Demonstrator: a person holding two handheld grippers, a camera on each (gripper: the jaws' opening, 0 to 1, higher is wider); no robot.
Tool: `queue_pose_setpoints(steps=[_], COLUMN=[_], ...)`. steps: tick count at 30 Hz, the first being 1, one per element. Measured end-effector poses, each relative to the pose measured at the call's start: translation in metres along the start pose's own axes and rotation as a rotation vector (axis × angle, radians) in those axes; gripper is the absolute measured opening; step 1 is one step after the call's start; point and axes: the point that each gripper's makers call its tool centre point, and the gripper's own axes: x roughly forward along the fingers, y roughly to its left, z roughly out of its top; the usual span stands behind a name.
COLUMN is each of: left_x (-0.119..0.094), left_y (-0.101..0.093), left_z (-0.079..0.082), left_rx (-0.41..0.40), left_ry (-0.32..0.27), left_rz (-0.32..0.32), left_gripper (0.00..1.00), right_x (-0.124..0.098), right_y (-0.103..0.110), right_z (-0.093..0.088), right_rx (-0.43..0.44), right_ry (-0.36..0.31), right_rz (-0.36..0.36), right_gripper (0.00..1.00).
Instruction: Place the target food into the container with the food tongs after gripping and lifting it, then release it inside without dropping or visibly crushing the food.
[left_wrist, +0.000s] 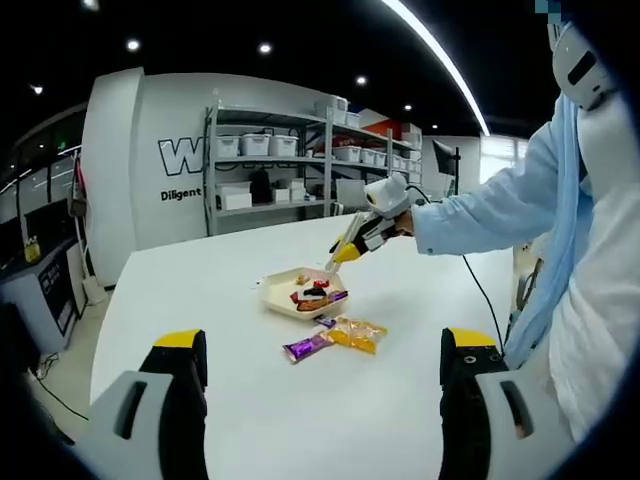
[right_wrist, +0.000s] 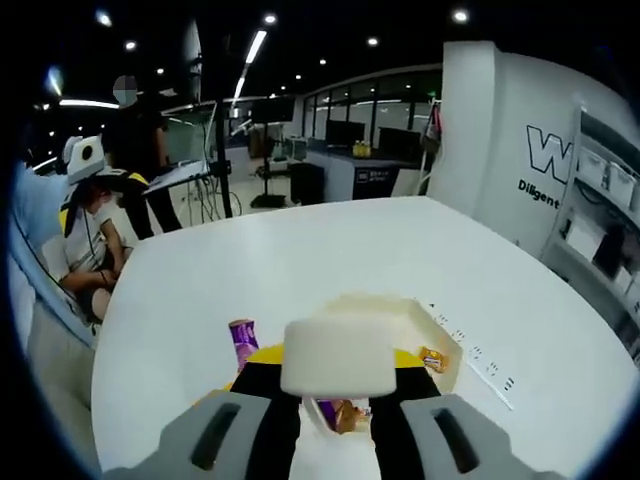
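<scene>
In the left gripper view, the left gripper (left_wrist: 325, 375) hangs low over the white table (left_wrist: 200, 300), its 2 yellow-tipped jaws spread wide with nothing between them. Just beyond lie a purple wrapper (left_wrist: 306, 347) and an orange snack packet (left_wrist: 357, 335), touching each other beside the cream container (left_wrist: 285, 296). Red and dark food pieces (left_wrist: 318, 295) sit inside it. The right gripper (left_wrist: 350, 250), held by a person in a light blue sleeve (left_wrist: 490, 205), tips down over the container's far edge.

In the right gripper view, the right gripper (right_wrist: 335, 400) is clenched on the food tongs (right_wrist: 338, 355), whose pale end points into the container (right_wrist: 440, 335). A small orange food piece (right_wrist: 433, 358) lies inside, right of the tongs.

On the far wall, only "W" and "Diligent" (left_wrist: 180, 194) can be read, beside metal shelving (left_wrist: 270, 165).
</scene>
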Motion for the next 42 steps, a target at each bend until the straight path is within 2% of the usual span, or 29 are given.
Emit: queue_pose_setpoints(steps=[11,15,27,35,38,42], left_x=[0.013,0.016,0.022,0.030,0.032,0.032], left_y=[-0.005,-0.006,-0.006,-0.009,-0.011,-0.011], left_z=[0.003,0.005,0.005,0.008,0.008,0.009], left_rx=[0.009,0.013,0.018,0.023,0.026,0.026], left_ry=[-0.007,-0.011,-0.012,-0.016,-0.016,-0.018], left_rz=[-0.048,-0.064,-0.096,-0.121,-0.126,-0.128], left_gripper=[0.94,0.94,0.94,0.94,0.94,0.94], right_x=[-0.015,-0.017,-0.015,-0.014,-0.010,-0.007], right_y=[0.038,0.057,0.090,0.114,0.115,0.116], right_z=[-0.015,-0.025,-0.052,-0.068,-0.075,-0.073], right_rx=[-0.001,-0.001,-0.010,-0.110,-0.139,-0.147], right_ry=[0.008,0.023,0.059,0.105,0.130,0.125], right_rz=[0.051,0.083,0.161,0.214,0.219,0.227], right_gripper=[0.20,0.20,0.21,0.21,0.21,0.21])
